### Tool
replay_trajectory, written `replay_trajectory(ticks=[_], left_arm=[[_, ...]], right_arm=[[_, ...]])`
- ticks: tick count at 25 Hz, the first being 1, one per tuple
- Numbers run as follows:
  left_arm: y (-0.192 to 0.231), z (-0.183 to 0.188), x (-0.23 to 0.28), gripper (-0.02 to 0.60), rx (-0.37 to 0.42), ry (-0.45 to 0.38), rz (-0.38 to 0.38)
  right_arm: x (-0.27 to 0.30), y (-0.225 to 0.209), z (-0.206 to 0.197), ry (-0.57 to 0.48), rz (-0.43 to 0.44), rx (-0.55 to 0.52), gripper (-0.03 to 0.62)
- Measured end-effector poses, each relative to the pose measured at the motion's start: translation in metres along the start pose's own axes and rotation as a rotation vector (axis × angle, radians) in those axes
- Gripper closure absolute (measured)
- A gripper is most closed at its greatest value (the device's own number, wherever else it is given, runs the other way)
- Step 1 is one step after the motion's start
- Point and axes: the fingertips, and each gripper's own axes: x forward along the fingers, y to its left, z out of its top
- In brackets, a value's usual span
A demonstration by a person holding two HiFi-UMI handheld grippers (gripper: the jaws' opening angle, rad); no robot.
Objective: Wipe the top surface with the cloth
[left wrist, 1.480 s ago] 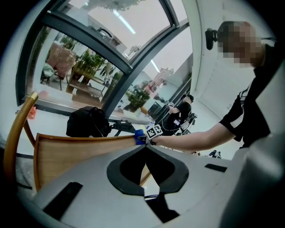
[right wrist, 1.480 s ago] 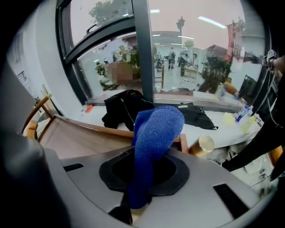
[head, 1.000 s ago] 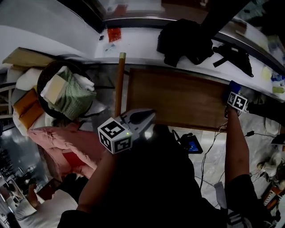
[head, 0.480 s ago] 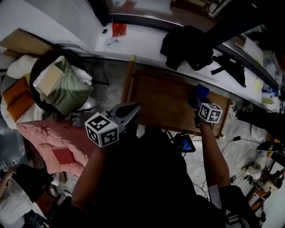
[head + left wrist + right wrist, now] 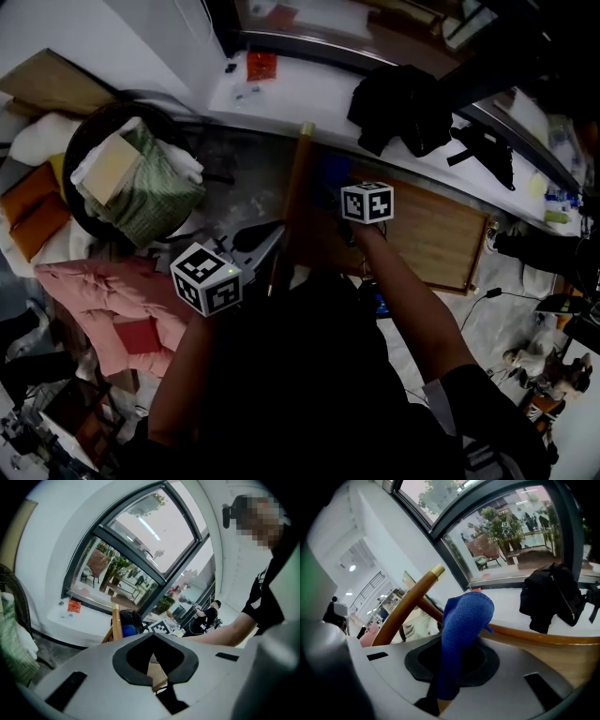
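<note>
The brown wooden table top lies right of centre in the head view. My right gripper is over its left end, shut on a blue cloth. In the right gripper view the cloth sticks up from between the jaws of the right gripper, above the wooden top. My left gripper is held off the table's left edge, jaws together with nothing in them. In the left gripper view the left gripper points toward the cloth.
A wooden post with a brass tip stands at the table's left end. A dark round basket of folded cloths and a pink cushion lie to the left. A black bag rests on the white sill.
My right gripper has carried the blue cloth leftward across the wooden top, from its right end to its left end. The left gripper has stayed near the table's left edge.
</note>
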Motion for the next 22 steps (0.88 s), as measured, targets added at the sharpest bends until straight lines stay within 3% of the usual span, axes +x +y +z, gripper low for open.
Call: replay_trajectory(ticks=[7,22], left_arm=[[0.02,-0.003,-0.027,0.571,-0.01,-0.005,0.03],[0.003,-0.005,-0.013,0.571,-0.022,-0.025,0.058]], right_arm=[[0.045,0.013,-0.005,0.029,-0.024,0.023,0.528],[0.037,-0.007,-0.013,0.049,0.009,-0.013,0.528]])
